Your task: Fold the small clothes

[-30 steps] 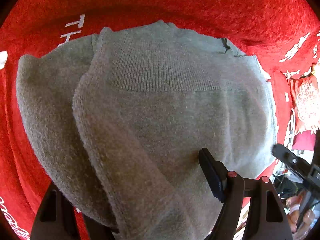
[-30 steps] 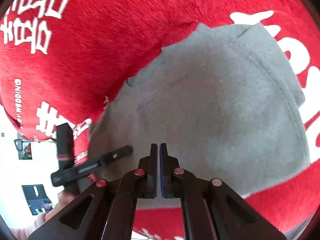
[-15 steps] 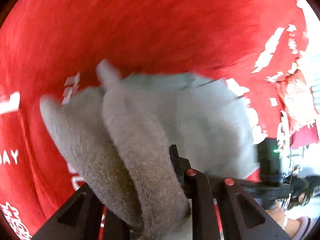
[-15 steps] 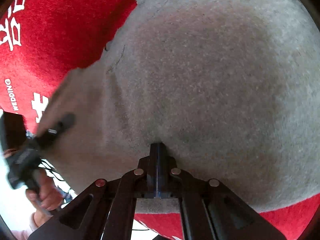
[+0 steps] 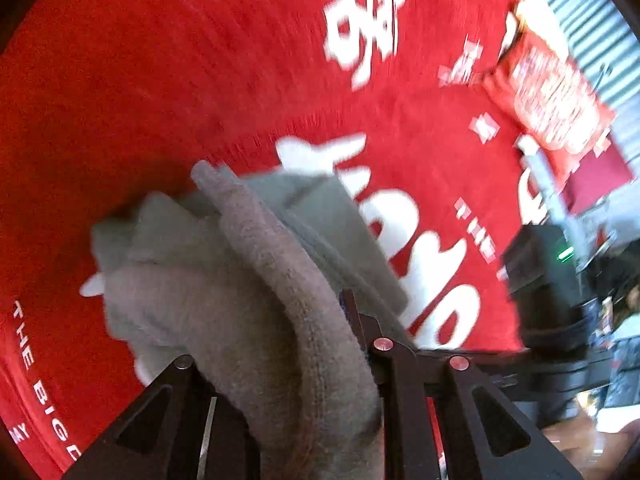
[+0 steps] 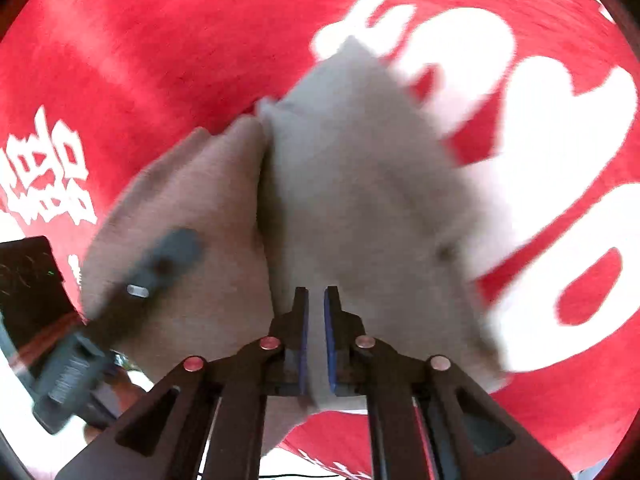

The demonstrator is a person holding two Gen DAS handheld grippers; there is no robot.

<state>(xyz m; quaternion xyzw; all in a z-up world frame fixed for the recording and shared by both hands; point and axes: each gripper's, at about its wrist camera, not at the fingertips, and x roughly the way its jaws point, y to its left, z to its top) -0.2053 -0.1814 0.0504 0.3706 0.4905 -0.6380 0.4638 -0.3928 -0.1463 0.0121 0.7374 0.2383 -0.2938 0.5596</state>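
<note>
grey knit garment (image 5: 256,300) pinched by left tool (image 5: 280,344), red cloth (image 5: 160,80) beneath

Red plush cloth (image 5: 168,92) with large white characters and small English lettering covers the surface. Far right: a red cushion (image 5: 552,96) with white pattern; beyond it, grey ribbed panelling (image 5: 584,20). Bright daylight throughout.

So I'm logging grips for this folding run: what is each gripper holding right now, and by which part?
Both hold the grey knit garment. The left gripper clamps a thick folded edge. The right gripper has a thin edge between its slightly parted jaws.
</note>
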